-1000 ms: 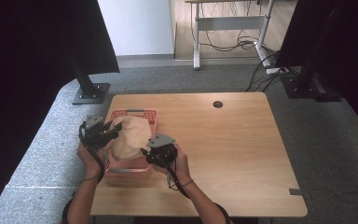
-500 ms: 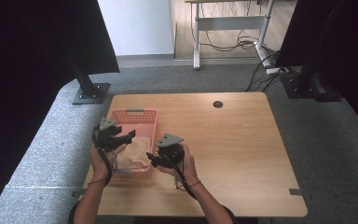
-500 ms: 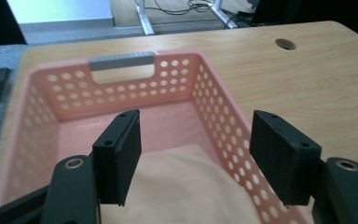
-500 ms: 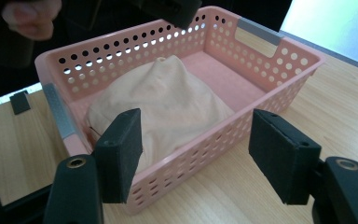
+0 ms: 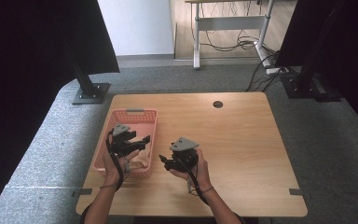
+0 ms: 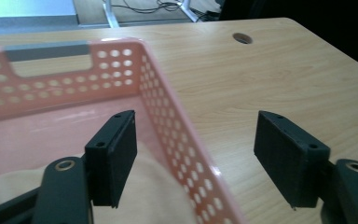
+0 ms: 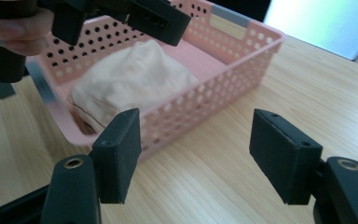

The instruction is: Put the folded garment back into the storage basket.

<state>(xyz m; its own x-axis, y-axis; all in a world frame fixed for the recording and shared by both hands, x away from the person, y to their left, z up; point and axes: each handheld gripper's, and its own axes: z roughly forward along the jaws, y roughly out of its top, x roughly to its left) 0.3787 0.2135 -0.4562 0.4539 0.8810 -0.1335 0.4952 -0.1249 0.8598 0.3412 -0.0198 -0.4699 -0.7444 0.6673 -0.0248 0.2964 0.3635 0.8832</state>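
My right gripper (image 7: pixel 196 154) view showed the cream cloth (image 7: pixel 130 81) bunched in the pink basket (image 7: pixel 242 60), while from above my left gripper (image 5: pixel 137 140) partly hid it; both jaws were spread, holding nothing.

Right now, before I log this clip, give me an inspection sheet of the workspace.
Surface: wooden table, with a round cable hole near the far edge.
Job's things: pink perforated basket at the table's left; a beige folded cloth lies inside at its near end.
Clutter: nothing seen.
Grippers: left hand-held gripper open, its jaws straddling the basket's side wall, holding nothing; right hand-held gripper open, over bare table beside the basket.
Cables: a black cable trails from the left hand-held gripper; loose wires on the floor beyond.
Surroundings: grey carpet, dark panels on stands, another desk's legs.
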